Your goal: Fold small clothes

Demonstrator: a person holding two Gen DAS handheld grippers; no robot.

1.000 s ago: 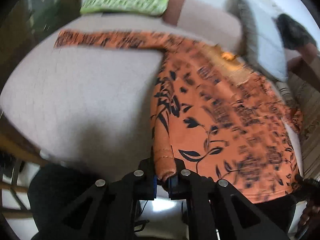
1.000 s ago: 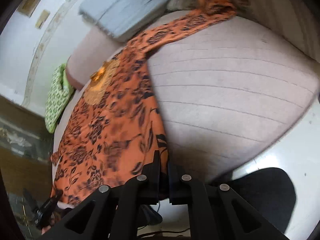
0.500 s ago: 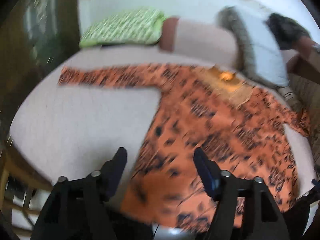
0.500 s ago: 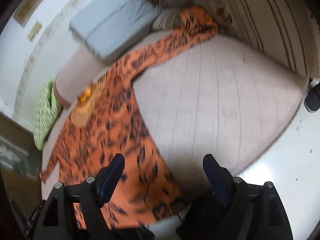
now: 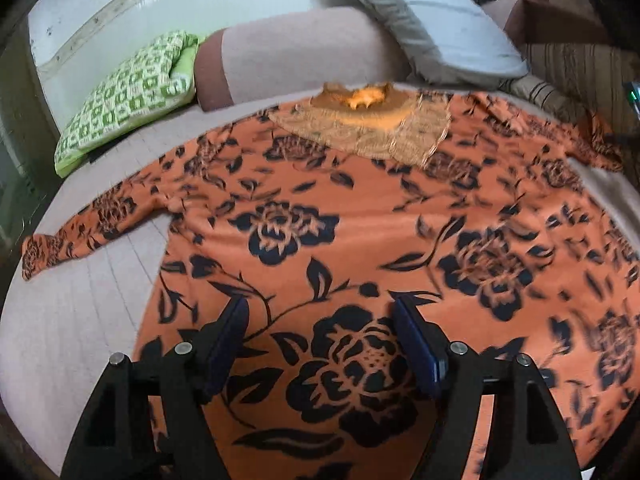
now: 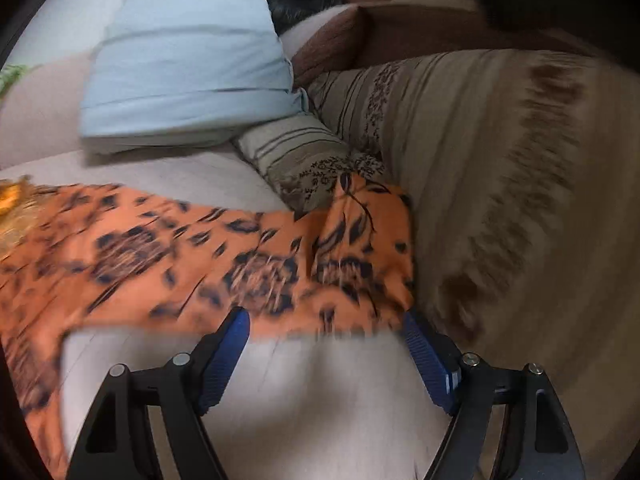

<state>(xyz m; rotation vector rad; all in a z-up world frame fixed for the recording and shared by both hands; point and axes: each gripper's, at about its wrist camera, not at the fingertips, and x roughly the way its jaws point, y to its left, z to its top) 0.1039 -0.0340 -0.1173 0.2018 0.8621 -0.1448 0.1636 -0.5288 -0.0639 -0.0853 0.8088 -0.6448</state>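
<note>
Ahead of the left gripper (image 5: 320,340), left wrist view: orange floral top (image 5: 360,240) spread flat on the beige cushion (image 5: 80,300), neckline at the far side. Jaws wide apart, holding nothing, hovering over the hem area. Left sleeve (image 5: 80,232) stretches out to the gripper's left; bare cushion left of it gives room to swing. Green checked pillow (image 5: 128,92) and grey pillow (image 5: 440,36) sit well beyond the neckline.

Right wrist view: right gripper (image 6: 326,344) also wide open and empty, right sleeve (image 6: 340,248) just ahead of its fingertips. Sleeve end rides up against the striped cushion (image 6: 500,200) on the gripper's right; light blue pillow (image 6: 184,60) further ahead-left. Tight on that side.

Risks, as judgement: pinching cushion fabric with the sleeve cuff, or grabbing one layer only so the fold skews. View is motion-blurred, so the exact cuff edge is hard to place.
</note>
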